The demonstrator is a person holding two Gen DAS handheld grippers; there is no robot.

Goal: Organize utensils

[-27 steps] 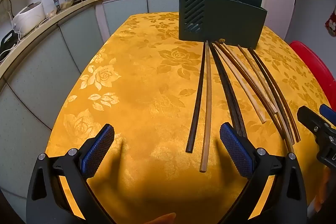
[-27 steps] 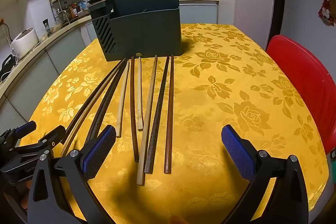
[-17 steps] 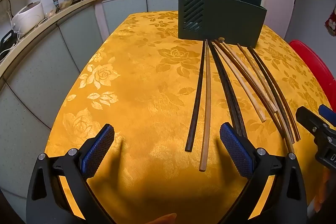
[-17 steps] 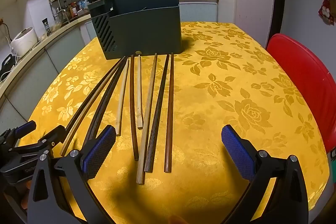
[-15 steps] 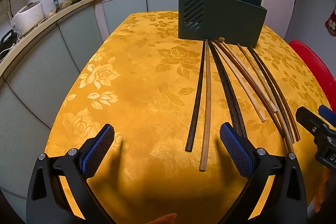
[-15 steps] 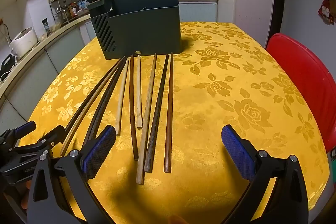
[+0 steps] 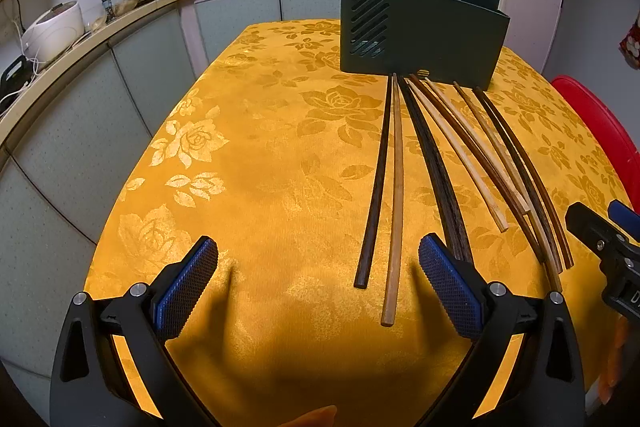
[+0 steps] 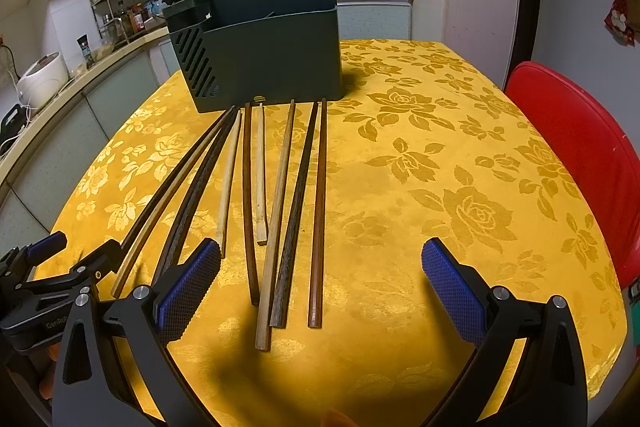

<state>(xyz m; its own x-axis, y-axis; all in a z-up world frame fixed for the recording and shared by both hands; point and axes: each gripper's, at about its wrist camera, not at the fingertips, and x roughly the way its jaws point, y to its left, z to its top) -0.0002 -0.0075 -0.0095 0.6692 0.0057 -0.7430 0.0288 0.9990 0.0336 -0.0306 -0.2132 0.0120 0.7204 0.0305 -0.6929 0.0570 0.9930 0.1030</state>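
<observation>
Behind left fingers (image 7: 448,283), dark chopsticks' (image 7: 444,183) ends hidden, both grippers wide open, empty

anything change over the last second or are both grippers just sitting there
Nothing visibly changed. Both the left gripper and the right gripper hover open and empty over the yellow tablecloth, the chopsticks lie untouched in their row, and the dark holder stands behind them.
</observation>
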